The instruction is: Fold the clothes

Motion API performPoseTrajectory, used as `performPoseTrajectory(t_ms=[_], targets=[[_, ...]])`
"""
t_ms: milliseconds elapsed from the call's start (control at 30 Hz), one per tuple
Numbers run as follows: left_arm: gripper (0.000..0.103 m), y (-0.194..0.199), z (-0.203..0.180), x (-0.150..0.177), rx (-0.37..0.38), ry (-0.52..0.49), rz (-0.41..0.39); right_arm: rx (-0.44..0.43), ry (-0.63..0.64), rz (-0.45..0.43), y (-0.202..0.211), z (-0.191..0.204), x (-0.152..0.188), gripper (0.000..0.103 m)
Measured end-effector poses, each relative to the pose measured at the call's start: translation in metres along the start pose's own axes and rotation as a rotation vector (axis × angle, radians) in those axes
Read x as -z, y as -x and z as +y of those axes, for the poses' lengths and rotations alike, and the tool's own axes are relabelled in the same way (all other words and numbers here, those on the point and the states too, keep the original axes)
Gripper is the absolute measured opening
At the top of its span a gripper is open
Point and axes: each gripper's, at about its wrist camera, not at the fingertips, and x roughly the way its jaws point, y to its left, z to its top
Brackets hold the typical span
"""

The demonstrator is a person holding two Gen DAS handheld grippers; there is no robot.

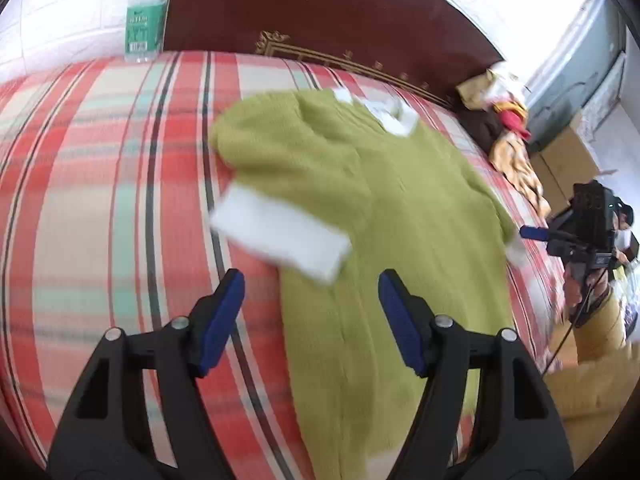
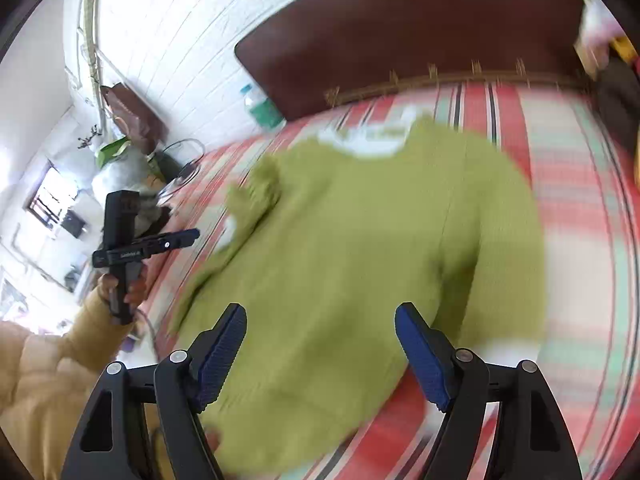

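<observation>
Green sweater flat on plaid bed, both tongs released above it.

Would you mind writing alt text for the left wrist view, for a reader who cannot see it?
A green sweater with white cuffs and collar lies flat on a red plaid bed, one sleeve folded across its chest. The open left gripper hovers above it, holding nothing. A water bottle stands by the dark headboard.
</observation>
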Motion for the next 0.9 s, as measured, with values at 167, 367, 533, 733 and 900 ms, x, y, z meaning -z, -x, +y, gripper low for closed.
performPoseTrajectory(t_ms=[167,367,533,733,900], targets=[[0.080,0.015,-0.009,0.054,0.017,0.036,0.022,0.045,-0.093,0.080,-0.006,0.020,0.071,0.080],[0.081,0.000,-0.031,0.078,-0.068,-0.025,0.051,0.022,-0.101,0.084,-0.024,0.048,0.106,0.081],[0.076,-0.018,-0.058,0.081,-0.208,-0.106,0.055,0.013,-0.103,0.032,-0.050,0.058,0.110,0.081],[0.016,-0.004,-0.056,0.070,-0.111,0.008,0.071,0.019,-0.100,0.004,-0.044,0.054,0.112,0.009],[0.012,0.035,-0.045,0.070,0.179,0.174,0.069,0.022,-0.069,-0.114,0.020,0.052,0.107,0.008]])
